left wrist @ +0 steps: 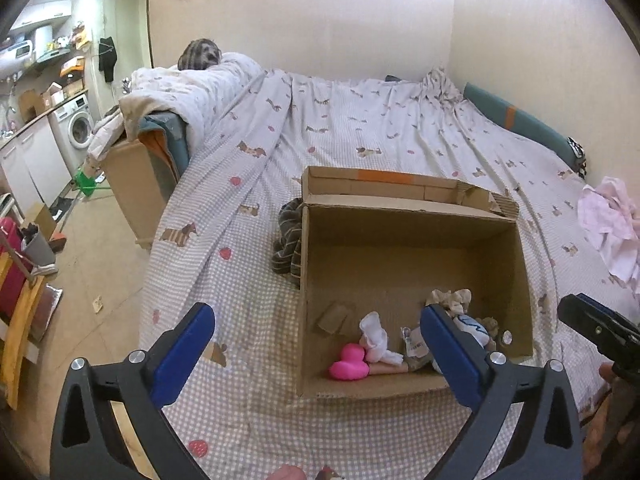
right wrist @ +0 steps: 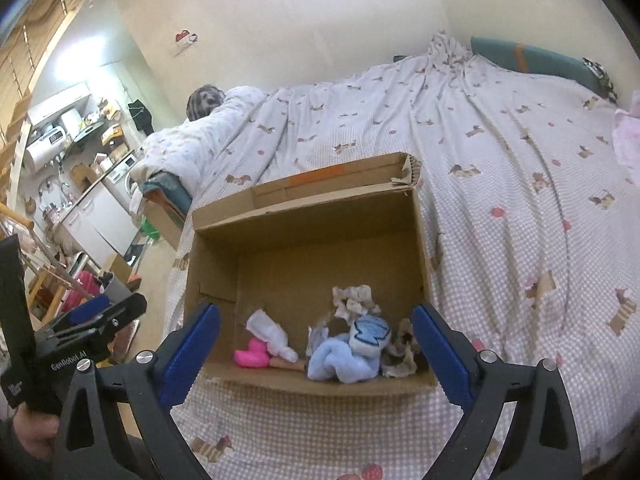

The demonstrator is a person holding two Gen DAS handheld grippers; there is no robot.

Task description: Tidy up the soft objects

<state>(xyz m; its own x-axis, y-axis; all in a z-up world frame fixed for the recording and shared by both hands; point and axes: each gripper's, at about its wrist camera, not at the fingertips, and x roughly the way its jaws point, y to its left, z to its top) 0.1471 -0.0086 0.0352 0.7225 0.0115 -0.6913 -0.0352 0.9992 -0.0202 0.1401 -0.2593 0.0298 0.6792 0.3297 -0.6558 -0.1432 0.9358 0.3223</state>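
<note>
An open cardboard box (left wrist: 400, 240) (right wrist: 304, 216) stands on the bed. Inside at its near wall lie a pink plush heart (left wrist: 349, 362) (right wrist: 252, 354), a white sock-like roll (left wrist: 376, 340) (right wrist: 272, 334), a light blue plush (right wrist: 344, 356) and beige scrunchies (left wrist: 450, 298) (right wrist: 354, 298). My left gripper (left wrist: 316, 344) is open and empty, just before the box's near left corner. My right gripper (right wrist: 316, 344) is open and empty, in front of the box's near wall. A striped brown cloth (left wrist: 288, 236) lies left of the box.
The bed (left wrist: 360, 128) has a checked sheet with dog prints. A pink garment (left wrist: 612, 228) lies at the right of the bed. A folded duvet (left wrist: 188, 92) sits on its far left. The floor, a washing machine (left wrist: 78, 126) and kitchen clutter are left.
</note>
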